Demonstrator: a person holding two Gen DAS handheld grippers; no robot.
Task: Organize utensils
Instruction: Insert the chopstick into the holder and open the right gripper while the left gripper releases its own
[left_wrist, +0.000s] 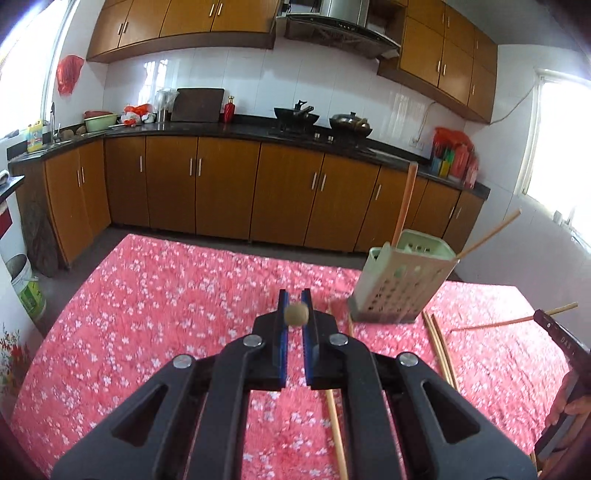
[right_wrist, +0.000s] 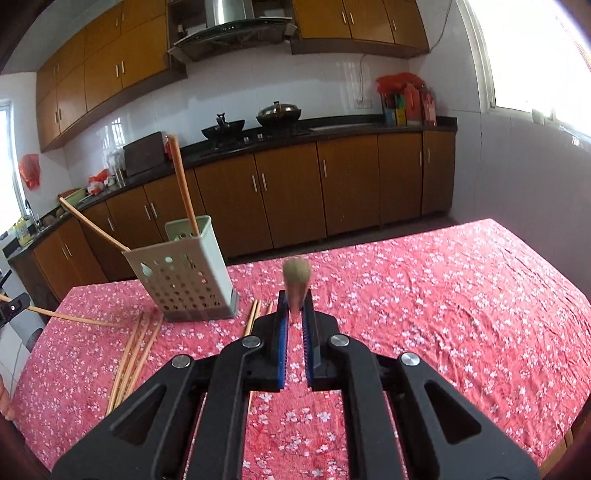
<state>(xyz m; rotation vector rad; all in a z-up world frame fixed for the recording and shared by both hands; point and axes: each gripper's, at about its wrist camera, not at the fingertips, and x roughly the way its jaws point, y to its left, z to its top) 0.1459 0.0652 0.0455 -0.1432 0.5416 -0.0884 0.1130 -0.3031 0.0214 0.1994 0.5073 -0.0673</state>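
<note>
My left gripper (left_wrist: 294, 299) is shut on a wooden chopstick (left_wrist: 295, 314), seen end-on between the blue pads, above the pink flowered tablecloth. My right gripper (right_wrist: 295, 301) is likewise shut on a chopstick (right_wrist: 295, 280) that points at the camera. The pale green perforated utensil holder (left_wrist: 402, 280) (right_wrist: 184, 273) stands on the table between the two grippers, with two chopsticks (left_wrist: 404, 199) (right_wrist: 181, 184) leaning out of it. Several loose chopsticks (left_wrist: 439, 350) (right_wrist: 133, 362) lie beside its base. Each view catches the other gripper at its edge with its stick (left_wrist: 509, 323) (right_wrist: 70, 315).
The table (left_wrist: 147, 295) (right_wrist: 443, 295) is covered by a pink floral cloth. Behind it run brown kitchen cabinets, a dark counter with two woks (right_wrist: 277, 114) and a cutting board (left_wrist: 197, 105). A hand (left_wrist: 569, 406) shows at the right edge. A bucket (left_wrist: 26, 291) stands on the floor at left.
</note>
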